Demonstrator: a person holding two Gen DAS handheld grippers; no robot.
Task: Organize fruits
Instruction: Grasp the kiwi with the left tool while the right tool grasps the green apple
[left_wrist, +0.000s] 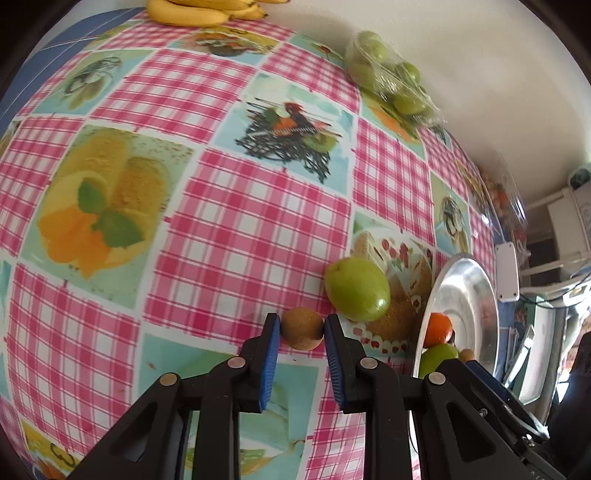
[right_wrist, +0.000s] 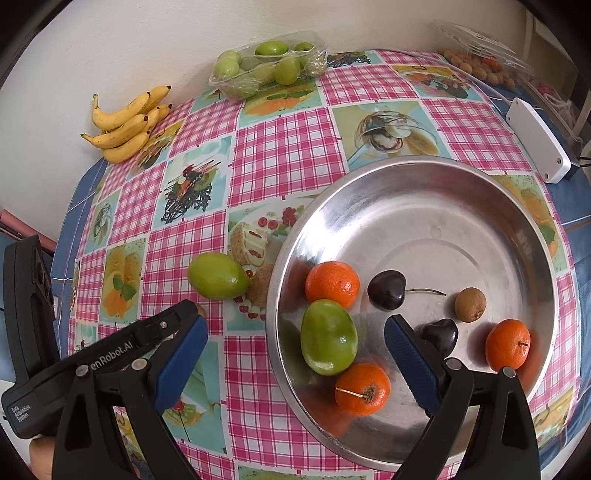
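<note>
With its pads pinching the small brown fruit (left_wrist: 302, 328) on the tablecloth (left_wrist: 236, 229), the left gripper (left_wrist: 301, 345) seems set to carry it right to the metal bowl (right_wrist: 436, 206), over which the right gripper (right_wrist: 295, 354) hangs spread.

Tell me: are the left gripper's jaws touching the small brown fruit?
Touching. The left wrist view shows the small brown fruit pressed between both blue jaws of the left gripper, no gap either side.
</note>
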